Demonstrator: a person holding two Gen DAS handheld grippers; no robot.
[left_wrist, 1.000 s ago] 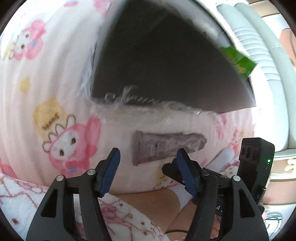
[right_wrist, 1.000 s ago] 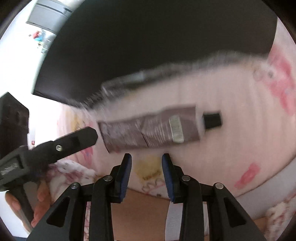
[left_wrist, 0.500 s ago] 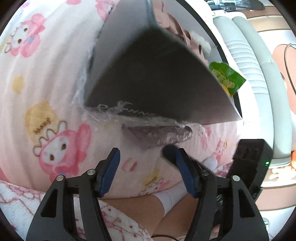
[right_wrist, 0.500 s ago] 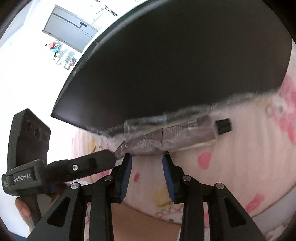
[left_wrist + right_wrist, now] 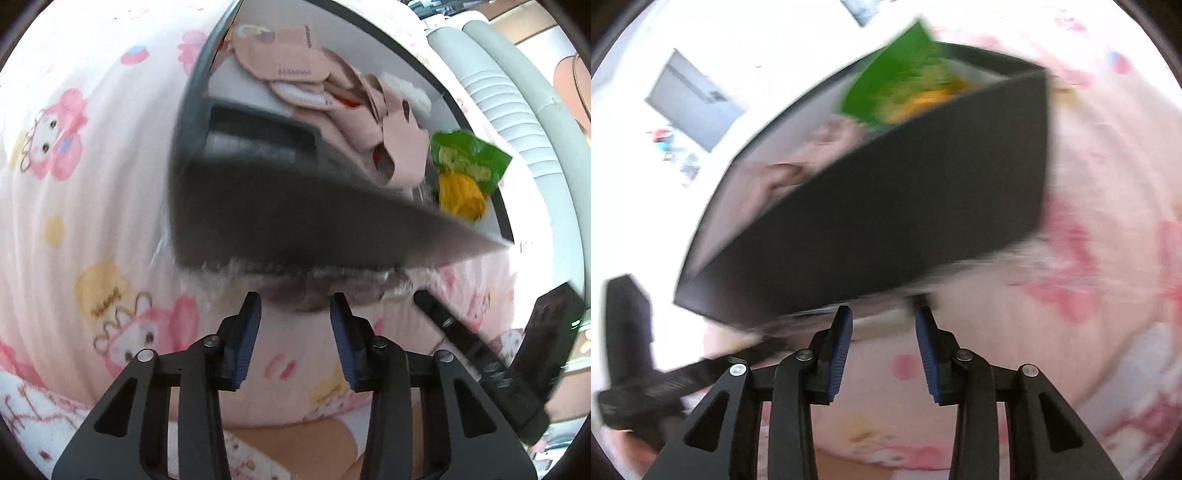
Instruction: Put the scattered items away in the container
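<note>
A black box stands on a pink cartoon-print blanket. It holds pink fabric pieces and a green snack bag. A dark tube in crinkled clear wrap lies along the foot of the box's near wall. My left gripper has the blurred tube between its fingertips. Its jaws are closing, and I see no pad pressing on the tube. My right gripper meets the tube from the other side, below the box. Its jaws are opening slightly.
A grey-white ribbed cushion runs along the far right. A person's bare leg with a white sock lies below the left gripper. The other gripper's black body shows in each view. A white wall with a grey panel is behind the box.
The left jaws have narrowed a good deal. Both grippers have come up to the tube, which now sits at their fingertips. Both views have tipped up, so the box's inside shows.
</note>
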